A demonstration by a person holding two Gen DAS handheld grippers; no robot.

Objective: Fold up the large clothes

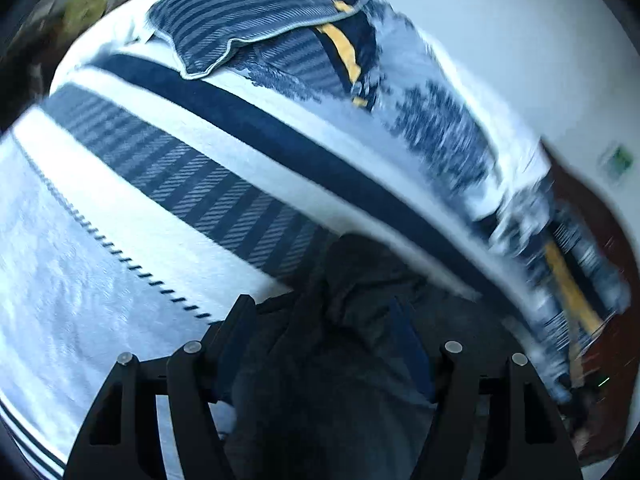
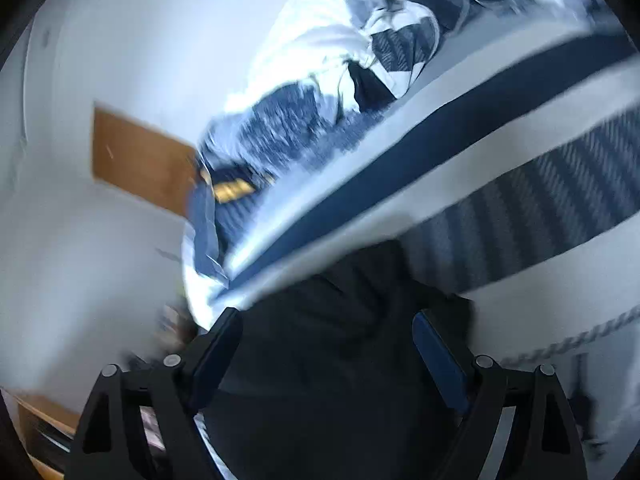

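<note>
Striped bedding (image 1: 168, 184) lies ahead of our tools as a folding surface. Our left gripper (image 1: 340, 332) and right gripper (image 2: 328, 340) stand open, and the dark garment (image 1: 344, 320) between each pair of jaws lies loose, apparently released to settle flat.

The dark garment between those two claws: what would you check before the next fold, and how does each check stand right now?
1. Left claw open: ok.
2. Right claw open: ok.
3. Dark crumpled fabric garment lies between both claws on the bed: ok.
4. Pads pressing on the garment: cannot tell, pictures blurred.
5. Garment spread flat: not ok, it is bunched.
6. White quilted bedspread with navy stripes smooth beneath: ok.
</note>
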